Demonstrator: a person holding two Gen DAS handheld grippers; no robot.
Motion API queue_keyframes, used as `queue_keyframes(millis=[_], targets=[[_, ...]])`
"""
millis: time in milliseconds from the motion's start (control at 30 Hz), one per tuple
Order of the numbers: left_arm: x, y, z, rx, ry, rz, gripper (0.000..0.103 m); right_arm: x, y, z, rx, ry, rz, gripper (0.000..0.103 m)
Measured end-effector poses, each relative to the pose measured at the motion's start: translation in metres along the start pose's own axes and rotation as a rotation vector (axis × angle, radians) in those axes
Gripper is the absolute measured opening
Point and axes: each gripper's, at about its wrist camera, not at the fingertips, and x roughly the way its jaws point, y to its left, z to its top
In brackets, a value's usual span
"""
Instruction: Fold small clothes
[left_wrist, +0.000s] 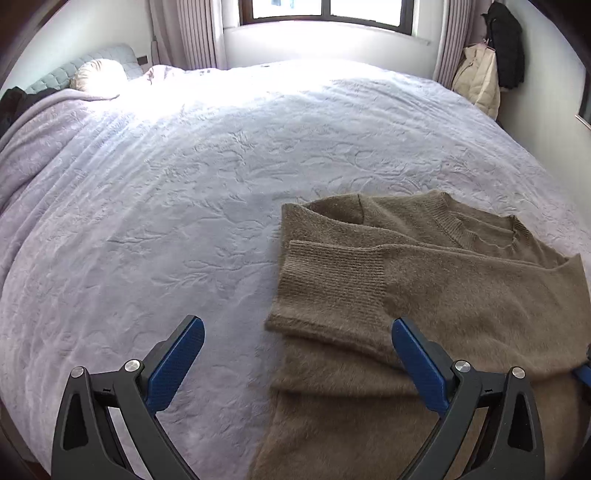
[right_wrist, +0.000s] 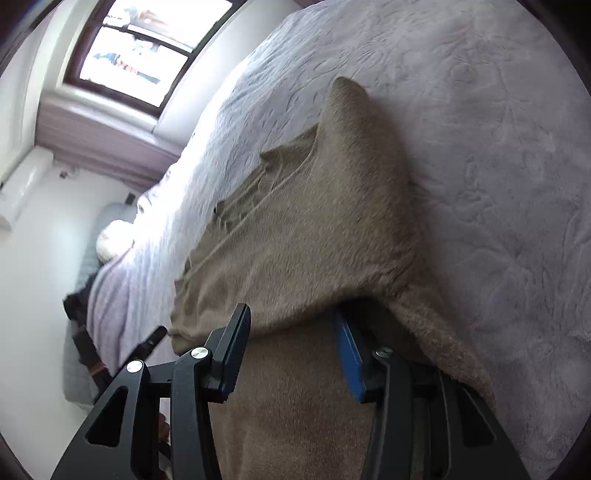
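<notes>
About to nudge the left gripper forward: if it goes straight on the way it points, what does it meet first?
Probably the brown sweater: its folded sleeve cuff lies just ahead of the open left gripper, on the lavender bedspread. Height above the fabric is unclear, so it might skim over it.

The left tongs (left_wrist: 297, 334), at the bottom of the left wrist view, are two matte black plastic arms with triangular cut-outs. Round silver screws (left_wrist: 133, 366) sit at their joints. Each arm ends in a flat blue pad (left_wrist: 173, 365) with a fine dotted texture. The right tongs (right_wrist: 291, 325), at the bottom of the right wrist view, have the same black frame, silver screws and blue pads.
</notes>
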Motion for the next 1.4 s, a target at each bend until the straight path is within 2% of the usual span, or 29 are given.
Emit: queue_keyframes(millis=[67, 100, 233, 333, 367, 400, 467, 500, 567, 667, 700, 733, 800, 867, 933, 1000, 1067, 1133, 1200, 1267, 1300, 1400], targets=[[0.005, -0.003, 0.004, 0.001, 0.019, 0.002, 0.102, 0.01, -0.004, 0.004, 0.039, -0.013, 0.019, 0.035], [0.003, -0.005, 0.002, 0.009, 0.016, 0.005, 0.102, 0.013, -0.004, 0.005, 0.044, -0.017, 0.017, 0.009], [0.003, -0.018, 0.004, 0.062, -0.01, 0.043, 0.102, -0.004, 0.003, 0.006, -0.044, -0.088, 0.038, 0.008], [0.018, -0.026, -0.003, 0.113, 0.022, 0.065, 0.102, -0.038, -0.003, 0.008, -0.094, -0.169, -0.01, 0.008], [0.023, -0.028, -0.007, 0.123, 0.036, 0.071, 0.102, -0.036, -0.008, 0.012, -0.088, -0.149, -0.016, 0.009], [0.026, -0.028, -0.011, 0.124, 0.037, 0.074, 0.102, -0.027, -0.018, 0.015, -0.068, -0.073, -0.01, 0.013], [0.028, -0.026, -0.015, 0.112, 0.022, 0.064, 0.102, -0.014, -0.029, 0.014, -0.044, 0.039, -0.035, 0.012], [0.03, -0.024, -0.016, 0.104, 0.022, 0.054, 0.102, -0.015, -0.028, 0.01, -0.059, 0.054, -0.033, 0.012], [0.029, -0.019, -0.014, 0.09, 0.038, 0.03, 0.102, -0.026, -0.018, 0.005, -0.121, 0.059, -0.027, 0.019], [0.024, -0.009, -0.008, 0.087, 0.055, -0.013, 0.102, -0.055, -0.002, 0.0, -0.235, 0.05, 0.021, 0.037], [0.021, -0.005, -0.006, 0.089, 0.048, -0.038, 0.102, -0.064, 0.002, 0.0, -0.262, 0.031, 0.027, 0.048], [0.017, -0.001, -0.004, 0.092, 0.04, -0.064, 0.102, -0.073, 0.006, 0.001, -0.286, 0.002, 0.03, 0.054], [0.011, 0.005, -0.001, 0.098, 0.032, -0.108, 0.102, -0.087, 0.01, 0.012, -0.302, -0.058, 0.027, 0.055], [0.009, 0.009, -0.001, 0.094, 0.039, -0.149, 0.102, -0.081, 0.009, 0.028, -0.251, -0.094, -0.02, 0.055], [0.008, 0.01, -0.002, 0.092, 0.045, -0.172, 0.102, -0.068, -0.008, 0.048, -0.189, -0.093, -0.064, 0.055], [0.007, 0.006, -0.005, 0.099, 0.047, -0.156, 0.102, -0.042, -0.027, 0.064, -0.122, -0.05, -0.108, 0.055], [0.008, 0.005, -0.007, 0.104, 0.053, -0.141, 0.102, -0.02, -0.041, 0.069, -0.056, -0.008, -0.118, 0.05], [0.011, 0.005, -0.004, 0.102, 0.052, -0.123, 0.102, -0.022, -0.038, 0.072, -0.078, -0.002, -0.119, 0.021], [0.015, 0.007, -0.001, 0.09, 0.055, -0.11, 0.102, -0.024, -0.02, 0.073, -0.158, -0.015, -0.117, 0.011], [0.02, 0.011, 0.002, 0.065, 0.075, -0.14, 0.102, -0.027, -0.018, 0.075, -0.224, -0.024, -0.201, 0.011], [0.021, 0.013, 0.003, 0.049, 0.092, -0.181, 0.102, -0.022, -0.021, 0.075, -0.225, -0.007, -0.219, 0.011], [0.017, 0.011, 0.007, 0.063, 0.083, -0.284, 0.102, -0.022, -0.032, 0.071, -0.168, -0.023, -0.154, 0.013]])
